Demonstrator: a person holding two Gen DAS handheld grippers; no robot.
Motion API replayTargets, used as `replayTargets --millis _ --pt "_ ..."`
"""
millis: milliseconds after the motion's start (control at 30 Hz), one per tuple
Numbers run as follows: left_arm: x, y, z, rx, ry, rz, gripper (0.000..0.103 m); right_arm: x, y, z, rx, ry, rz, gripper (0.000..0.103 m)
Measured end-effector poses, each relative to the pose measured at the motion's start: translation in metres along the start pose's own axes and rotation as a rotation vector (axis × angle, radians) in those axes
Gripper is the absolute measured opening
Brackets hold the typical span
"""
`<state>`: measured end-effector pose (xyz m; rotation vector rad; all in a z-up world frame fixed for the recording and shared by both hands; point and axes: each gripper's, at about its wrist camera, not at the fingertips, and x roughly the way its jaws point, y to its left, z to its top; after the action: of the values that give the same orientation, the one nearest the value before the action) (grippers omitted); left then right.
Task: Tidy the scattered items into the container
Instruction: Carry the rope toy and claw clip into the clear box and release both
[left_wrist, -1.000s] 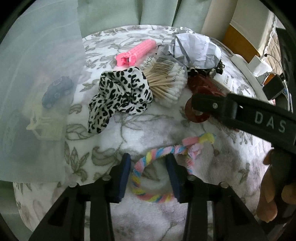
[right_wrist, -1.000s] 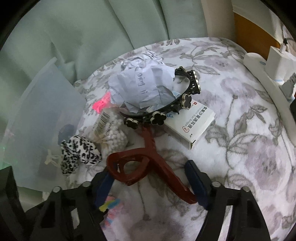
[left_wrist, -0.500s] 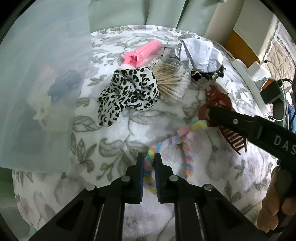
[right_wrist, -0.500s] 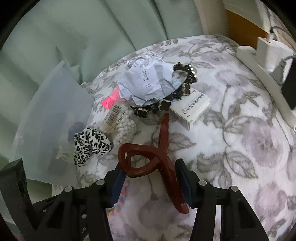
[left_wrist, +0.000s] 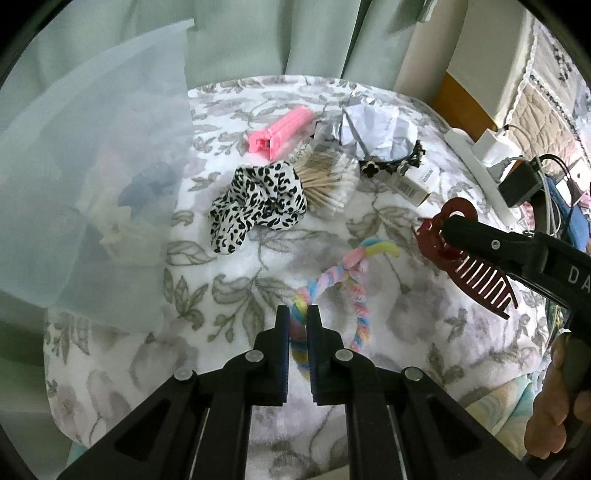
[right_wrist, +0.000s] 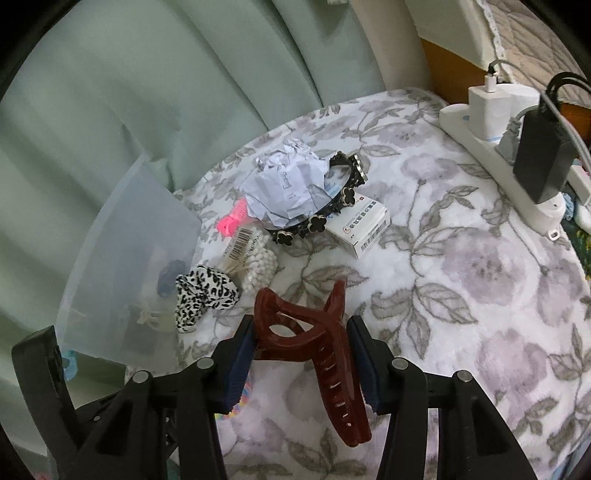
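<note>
My left gripper (left_wrist: 298, 318) is shut on a pastel rainbow braided hair tie (left_wrist: 334, 278) and holds it above the floral blanket. My right gripper (right_wrist: 301, 334) is shut on a dark red claw hair clip (right_wrist: 321, 343), lifted off the blanket; the clip also shows in the left wrist view (left_wrist: 469, 266). The translucent plastic container (left_wrist: 85, 162) stands at the left with a few items inside; it also shows in the right wrist view (right_wrist: 129, 266).
On the blanket (left_wrist: 258, 258) lie a leopard-print scrunchie (left_wrist: 258, 203), a pack of cotton swabs (left_wrist: 332, 177), a pink clip (left_wrist: 280, 129), crumpled paper (left_wrist: 376, 129), a black flower headband (right_wrist: 321, 218) and a small white box (right_wrist: 360, 225). A power strip (right_wrist: 498, 151) lies at the right edge.
My left gripper closed on the braided hair tie and lifted it. My right gripper closed on the red claw clip and raised it off the blanket.
</note>
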<state>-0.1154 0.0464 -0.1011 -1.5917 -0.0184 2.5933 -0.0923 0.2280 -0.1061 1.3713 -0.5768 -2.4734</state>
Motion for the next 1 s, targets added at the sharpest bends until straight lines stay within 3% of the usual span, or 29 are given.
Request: replayTargets --millis 500,1000 --pt "-0.028 0.001 0.0 0.004 -0.067 0.003 0.008 -0.035 -0.008 -0.004 0.054 -0.064 0.047 0.053" --pt "-0.092 0.008 0.023 -0.036 -0.229 -0.053 0.008 -0.084 0.009 0.019 0.077 -0.192 0.154 0.053"
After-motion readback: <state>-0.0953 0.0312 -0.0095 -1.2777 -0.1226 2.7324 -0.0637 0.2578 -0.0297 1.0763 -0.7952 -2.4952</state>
